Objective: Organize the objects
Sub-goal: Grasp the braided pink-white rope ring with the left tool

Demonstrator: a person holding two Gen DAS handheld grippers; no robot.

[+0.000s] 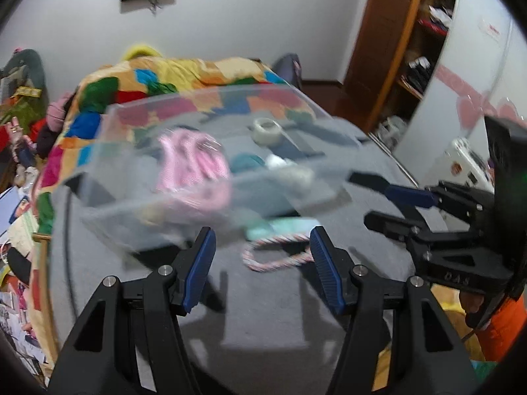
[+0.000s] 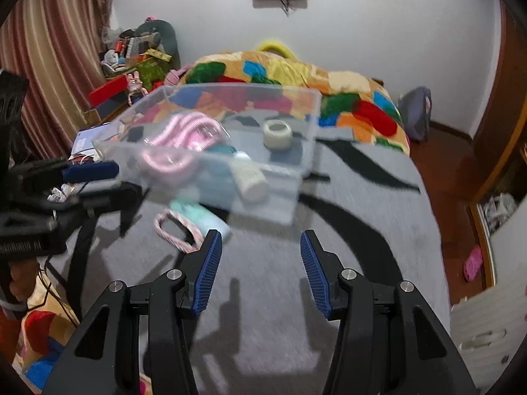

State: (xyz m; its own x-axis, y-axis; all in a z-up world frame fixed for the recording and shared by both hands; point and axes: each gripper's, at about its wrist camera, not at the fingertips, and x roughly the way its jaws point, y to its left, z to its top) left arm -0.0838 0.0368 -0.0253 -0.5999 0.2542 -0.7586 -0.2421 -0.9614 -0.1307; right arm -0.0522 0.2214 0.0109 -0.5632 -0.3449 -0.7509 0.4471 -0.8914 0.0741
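Note:
A clear plastic box [image 1: 108, 138] [image 2: 308, 138] stands on the grey blanket. It holds a pink coiled rope [image 1: 194, 168] [image 2: 181, 141], a tape roll [image 1: 267, 130] [image 2: 277, 134], a teal item [image 1: 245, 161] and a cream tube [image 2: 252, 182]. In front of the box lie a mint bottle [image 1: 286, 225] [image 2: 201, 215] and a pink-white rope loop [image 1: 276, 256] [image 2: 174, 232]. My left gripper [image 1: 262, 270] is open above the blanket by the loop. My right gripper [image 2: 260, 270] is open and empty; it also shows in the left wrist view [image 1: 372, 197].
The grey blanket [image 2: 329, 230] with black stripes covers the bed. A colourful quilt [image 2: 296, 75] is heaped behind the box. Clutter and a curtain [image 2: 56, 65] stand at the left. A wooden shelf [image 1: 425, 49] and wardrobe are at the right. A pink slipper [image 2: 472, 263] lies on the floor.

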